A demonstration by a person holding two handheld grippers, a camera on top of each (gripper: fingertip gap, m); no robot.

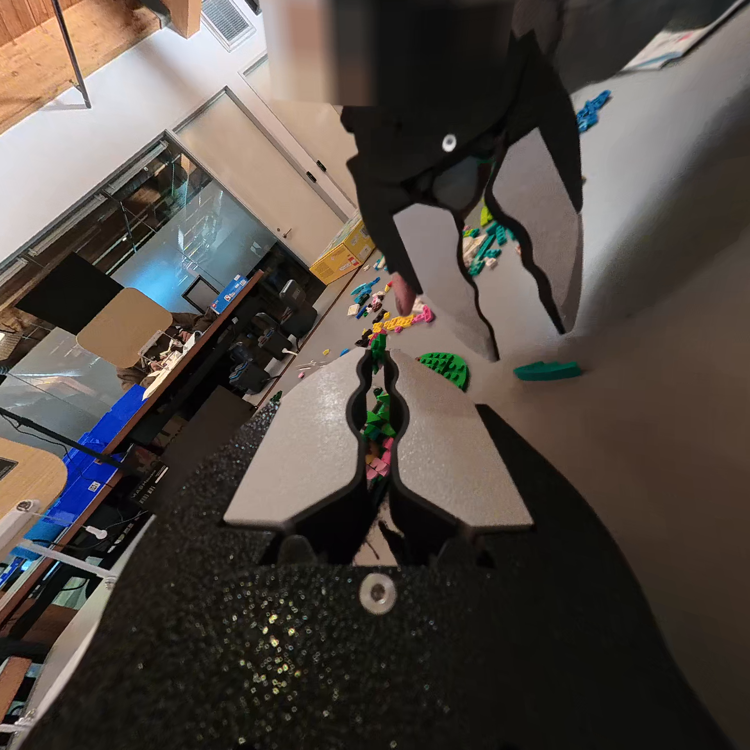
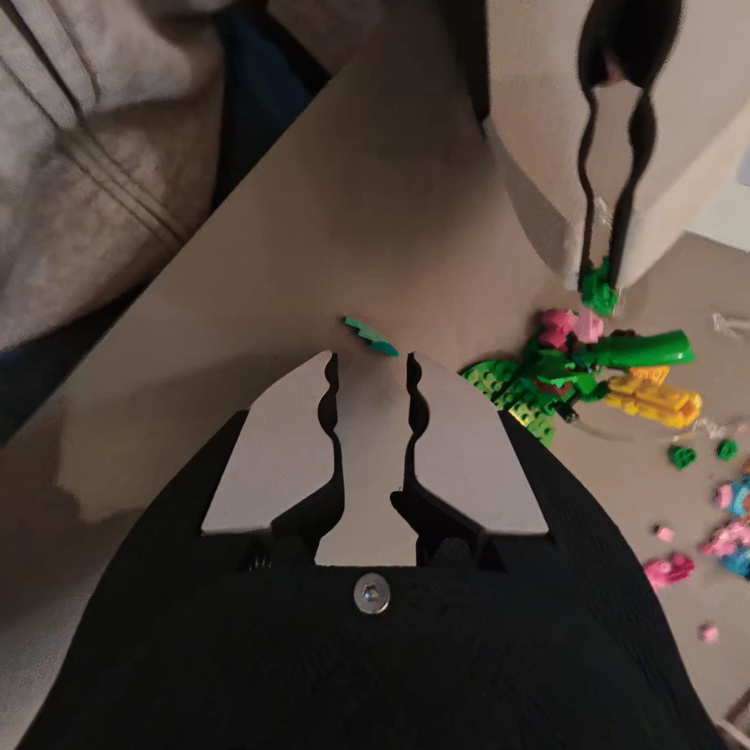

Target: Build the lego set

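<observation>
Jaws of the right gripper (image 2: pixel 371 357) stand spread, teal leaf piece (image 2: pixel 371 337) just beyond their tips.

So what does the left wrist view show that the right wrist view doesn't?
Left only: a yellow box at the table's far end, a second desk with blue bins.

Right only: a yellow brick flower, someone's light sleeve.

Both: left claw shut on a small green brick piece, right claw open, teal leaf piece, green studded plate.

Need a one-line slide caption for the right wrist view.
Open right gripper hovers just short of a teal leaf piece on the table.
</observation>
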